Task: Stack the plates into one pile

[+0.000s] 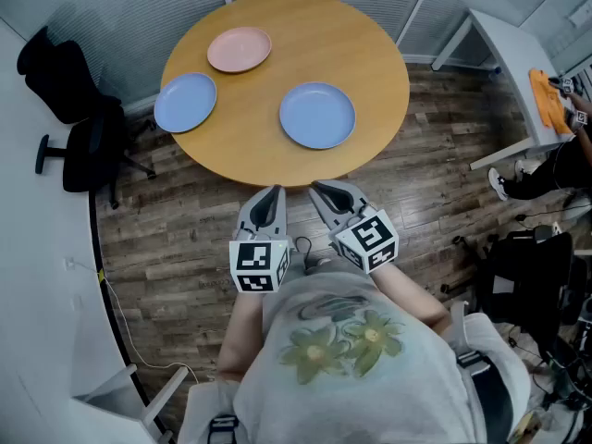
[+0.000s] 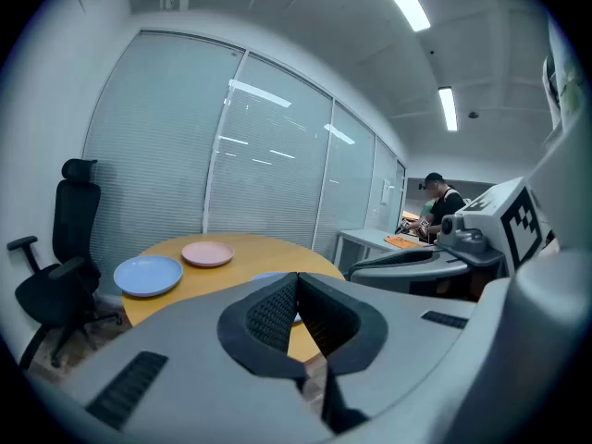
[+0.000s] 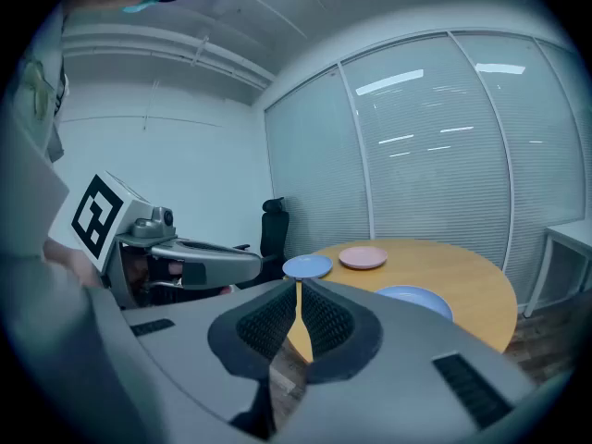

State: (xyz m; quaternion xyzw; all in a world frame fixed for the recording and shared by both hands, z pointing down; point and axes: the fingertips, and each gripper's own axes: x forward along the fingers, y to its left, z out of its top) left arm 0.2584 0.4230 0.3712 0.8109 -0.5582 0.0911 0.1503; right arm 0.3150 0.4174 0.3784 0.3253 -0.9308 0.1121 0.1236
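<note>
Where they sit, plates (image 1: 317, 115) lie flat (unstacked).

- We see a round wooden desk (image 1: 370, 26) standing on a dark plank floor (image 1: 185, 239).
- We find a black office chair (image 1: 85, 141) near its left edge.
- We note a white desk (image 1: 509, 63) well apart on the right.
- We face glass panels with closed blinds (image 2: 176, 146) behind the round desk, and a plain white wall (image 3: 166, 155) adjoins them.
- We see long ceiling strip lights (image 2: 448, 107), lit.
</note>
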